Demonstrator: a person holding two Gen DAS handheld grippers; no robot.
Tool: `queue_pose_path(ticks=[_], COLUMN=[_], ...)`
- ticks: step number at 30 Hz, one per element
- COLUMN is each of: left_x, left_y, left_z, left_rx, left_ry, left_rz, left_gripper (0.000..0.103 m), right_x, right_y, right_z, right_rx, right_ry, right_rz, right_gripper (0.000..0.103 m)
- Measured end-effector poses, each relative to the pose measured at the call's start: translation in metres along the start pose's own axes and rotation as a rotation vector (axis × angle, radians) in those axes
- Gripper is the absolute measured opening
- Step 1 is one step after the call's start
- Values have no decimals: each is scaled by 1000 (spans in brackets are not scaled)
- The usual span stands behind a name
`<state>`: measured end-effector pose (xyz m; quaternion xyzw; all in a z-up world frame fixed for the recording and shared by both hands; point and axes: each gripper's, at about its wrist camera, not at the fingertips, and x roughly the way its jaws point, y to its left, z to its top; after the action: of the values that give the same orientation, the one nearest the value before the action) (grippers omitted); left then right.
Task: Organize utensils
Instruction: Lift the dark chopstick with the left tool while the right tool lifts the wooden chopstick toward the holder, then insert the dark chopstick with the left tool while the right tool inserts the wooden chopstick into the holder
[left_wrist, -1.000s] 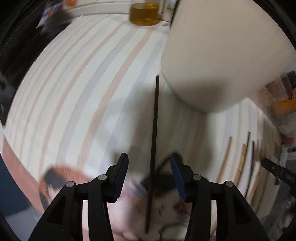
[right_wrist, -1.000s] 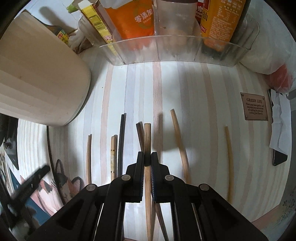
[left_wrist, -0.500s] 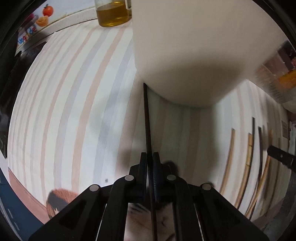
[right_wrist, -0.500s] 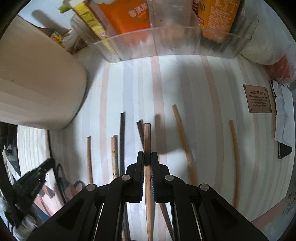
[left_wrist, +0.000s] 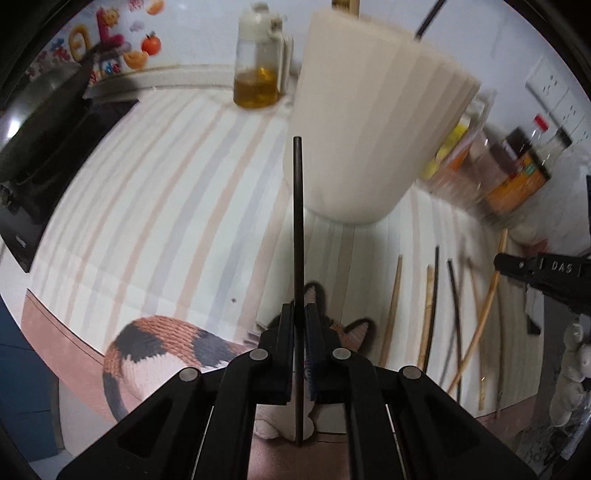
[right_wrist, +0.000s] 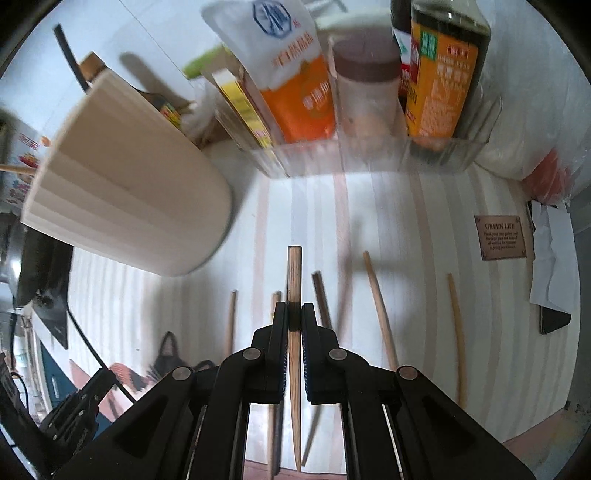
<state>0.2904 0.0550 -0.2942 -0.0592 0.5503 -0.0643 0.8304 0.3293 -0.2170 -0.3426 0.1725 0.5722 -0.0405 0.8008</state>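
Note:
My left gripper (left_wrist: 300, 314) is shut on a black chopstick (left_wrist: 298, 221) and holds it above the striped mat, pointing at the base of the cream ribbed utensil holder (left_wrist: 373, 125). My right gripper (right_wrist: 294, 314) is shut on a brown wooden chopstick (right_wrist: 294, 273), lifted off the mat, with the holder (right_wrist: 122, 177) to its upper left. Several wooden and dark chopsticks (right_wrist: 380, 306) lie side by side on the mat; they also show in the left wrist view (left_wrist: 428, 306). The holder has a black stick and a wooden handle poking out of its top.
An oil cruet (left_wrist: 260, 62) stands behind the holder. A clear bin (right_wrist: 369, 155) of sauce bottles and packets sits at the back. A pan (left_wrist: 40, 122) on the stove is at the left. A cat picture (left_wrist: 166, 347) decorates the mat's near edge.
Both grippers have lifted and tilted up with their chopsticks, off the mat. The left gripper, open a second ago, closed on the black chopstick and raised it.

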Motion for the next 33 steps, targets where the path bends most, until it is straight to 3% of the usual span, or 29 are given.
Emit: queue_pose_path(ticks=[24, 33], left_x=[-163, -237], left_y=[-2, -20], left_z=[62, 112], left_rx=[-16, 14], left_ry=[-416, -587], left_rz=[-108, -184], left_gripper=[3, 3], right_x=[-127, -220], right_y=[58, 97], right_z=[29, 79], right_rx=[-105, -160], right_ry=[-246, -448], right_rz=[164, 267], right_gripper=[7, 7])
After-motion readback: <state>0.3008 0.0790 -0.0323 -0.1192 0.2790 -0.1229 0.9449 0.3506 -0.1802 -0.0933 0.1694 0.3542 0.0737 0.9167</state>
